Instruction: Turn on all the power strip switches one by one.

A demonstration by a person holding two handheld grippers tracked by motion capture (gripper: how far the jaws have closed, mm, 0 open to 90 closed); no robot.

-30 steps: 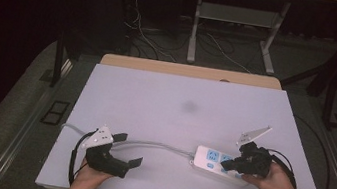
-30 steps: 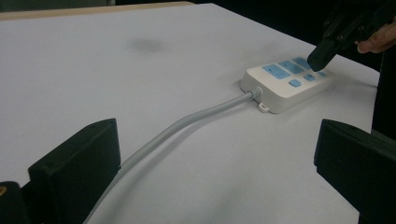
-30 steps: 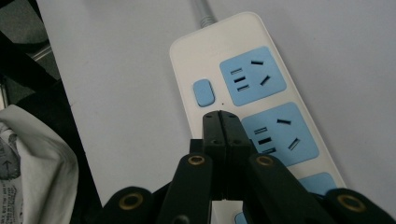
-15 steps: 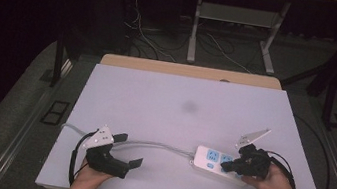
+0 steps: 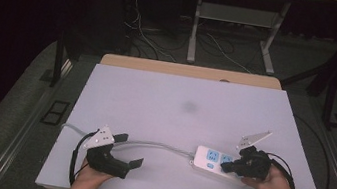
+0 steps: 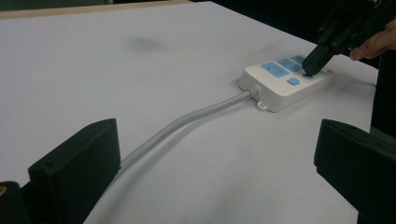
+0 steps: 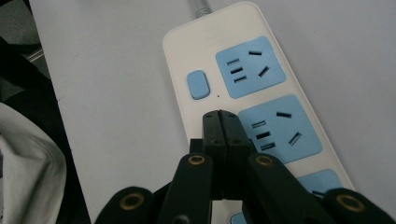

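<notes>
- My left gripper [image 5: 127, 161] sits at lower left of the high view, jaws apart, empty, beside the grey cord [image 6: 187, 123].
- My right gripper [image 7: 220, 122], jaws together, rests its tip on the power strip [image 5: 214, 162] at lower right, short of the blue switch [image 7: 198, 84], which I judge not yet pressed.

The power strip [image 5: 217, 161] lies on the table [image 5: 178, 116] near its front right, with my right gripper [image 5: 226, 166] over its top face. Its cable [image 5: 158, 146] runs left across the table toward my left gripper [image 5: 130, 151], which rests at the front left.
</notes>
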